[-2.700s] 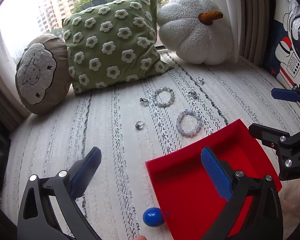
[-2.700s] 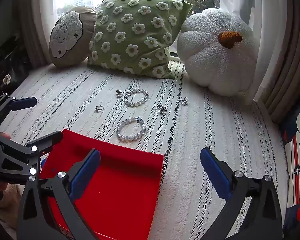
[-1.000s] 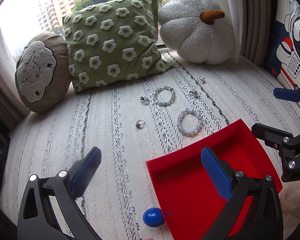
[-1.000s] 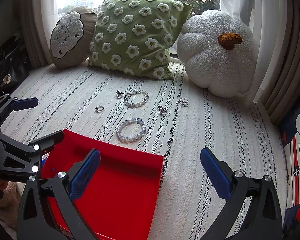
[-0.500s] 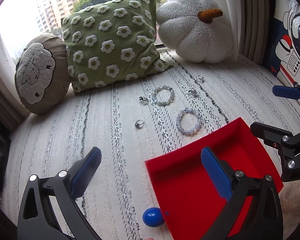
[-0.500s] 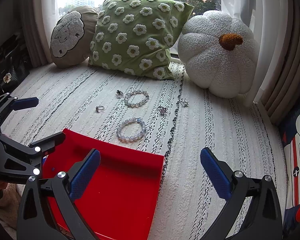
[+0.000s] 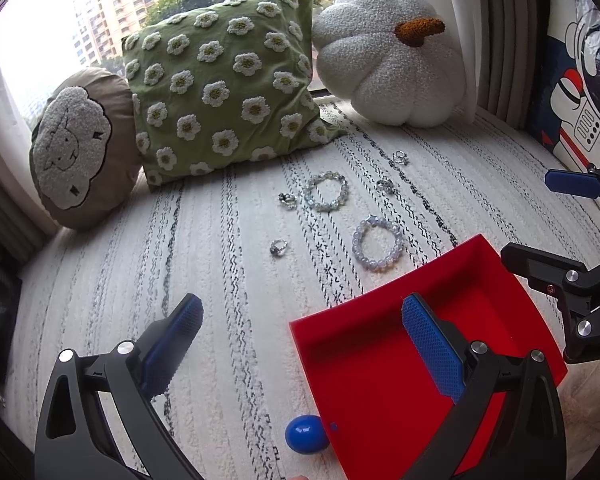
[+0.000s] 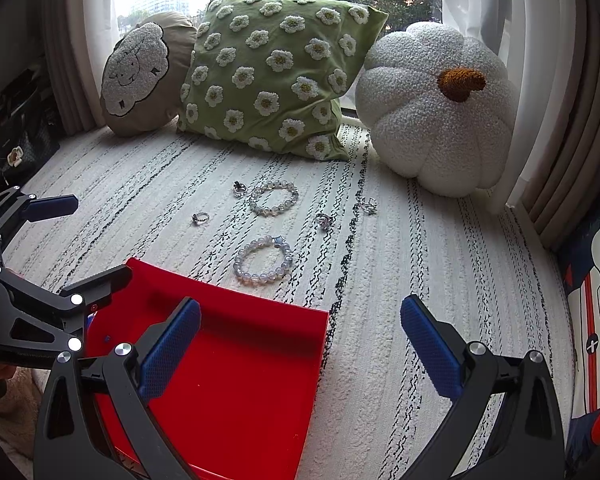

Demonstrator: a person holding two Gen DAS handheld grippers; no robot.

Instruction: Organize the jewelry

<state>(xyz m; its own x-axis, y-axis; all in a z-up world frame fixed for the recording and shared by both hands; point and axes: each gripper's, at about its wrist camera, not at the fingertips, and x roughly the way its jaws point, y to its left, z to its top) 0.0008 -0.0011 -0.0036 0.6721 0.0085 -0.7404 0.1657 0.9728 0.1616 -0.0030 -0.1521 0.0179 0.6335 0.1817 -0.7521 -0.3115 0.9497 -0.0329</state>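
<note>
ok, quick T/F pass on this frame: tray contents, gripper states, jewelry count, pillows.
1. The red tray already holds a bracelet. False: no jewelry shows in it.
2. Left gripper and right gripper are both open. True.
3. Two beaded bracelets lie on the rug, nearer bracelet and farther bracelet. True.
4. The pumpkin cushion is green. False: it is white; the flower pillow is green.
5. A blue egg-shaped object sits beside the tray. True.
</note>
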